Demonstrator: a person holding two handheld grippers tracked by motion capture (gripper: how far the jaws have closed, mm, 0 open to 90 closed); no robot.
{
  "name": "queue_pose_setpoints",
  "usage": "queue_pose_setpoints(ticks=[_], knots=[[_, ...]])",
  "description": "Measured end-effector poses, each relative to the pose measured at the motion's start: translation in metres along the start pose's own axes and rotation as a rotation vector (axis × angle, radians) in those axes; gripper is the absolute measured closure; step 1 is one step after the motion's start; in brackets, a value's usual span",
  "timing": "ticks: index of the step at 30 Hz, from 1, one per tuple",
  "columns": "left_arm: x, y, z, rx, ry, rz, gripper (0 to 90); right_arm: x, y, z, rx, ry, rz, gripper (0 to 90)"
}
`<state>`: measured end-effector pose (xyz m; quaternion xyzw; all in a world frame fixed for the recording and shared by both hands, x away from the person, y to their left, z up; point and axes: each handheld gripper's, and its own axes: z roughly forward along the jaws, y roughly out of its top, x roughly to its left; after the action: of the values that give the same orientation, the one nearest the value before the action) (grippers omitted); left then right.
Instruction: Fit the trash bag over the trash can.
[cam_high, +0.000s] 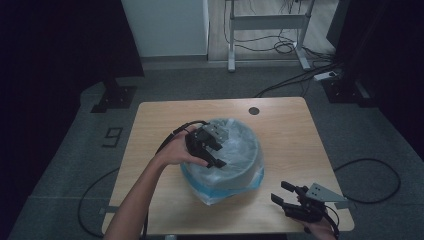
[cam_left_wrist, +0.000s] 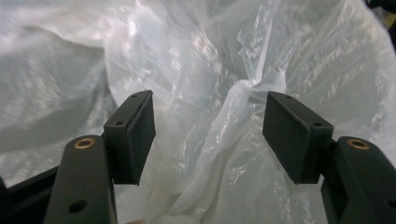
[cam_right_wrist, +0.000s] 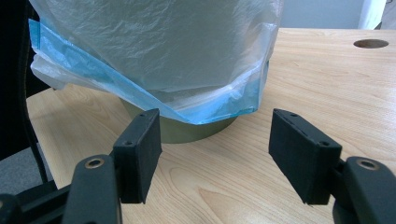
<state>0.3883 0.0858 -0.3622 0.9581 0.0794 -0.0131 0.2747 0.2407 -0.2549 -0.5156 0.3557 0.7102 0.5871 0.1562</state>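
High view: a waste bin (cam_high: 225, 155) lined with a clear plastic bag (cam_high: 240, 182) stands mid-table, toward the near edge. The left gripper (cam_high: 212, 150) reaches inside the rim, probably to press the liner down. The right gripper (cam_high: 285, 197) waits at the near right corner.

Left gripper view: jaws parted, a liner fold (cam_left_wrist: 233, 121) between them, ungripped.

Right gripper view: jaws released, empty; the bag's blue hem (cam_right_wrist: 140, 95) overhangs the bin's olive base (cam_right_wrist: 187, 130).

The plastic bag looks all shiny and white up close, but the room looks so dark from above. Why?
In the left gripper view the bag sits so near that light glares off its wrinkles, and its left side is soft and out of focus. In the high view the room is dim, with the wooden table the brightest patch. In the right gripper view the bag's blue edge is sharp.
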Motion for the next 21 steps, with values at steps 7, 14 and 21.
queue_pose_setpoints(ticks=[7, 14, 21], knots=[[0.001, 0.003, 0.003, 0.006, -0.004, -0.003, 34.0, -0.002, -0.001, -0.001, 0.003, -0.008, 0.005, 33.4], [-0.001, -0.002, -0.008, -0.076, 0.038, -0.014, 32.5, -0.003, -0.001, -0.002, -0.003, -0.012, 0.006, 33.2], [-0.008, -0.015, -0.028, -0.191, 0.1, -0.037, 31.8, -0.003, 0.0, -0.002, -0.003, -0.015, 0.003, 33.2]])
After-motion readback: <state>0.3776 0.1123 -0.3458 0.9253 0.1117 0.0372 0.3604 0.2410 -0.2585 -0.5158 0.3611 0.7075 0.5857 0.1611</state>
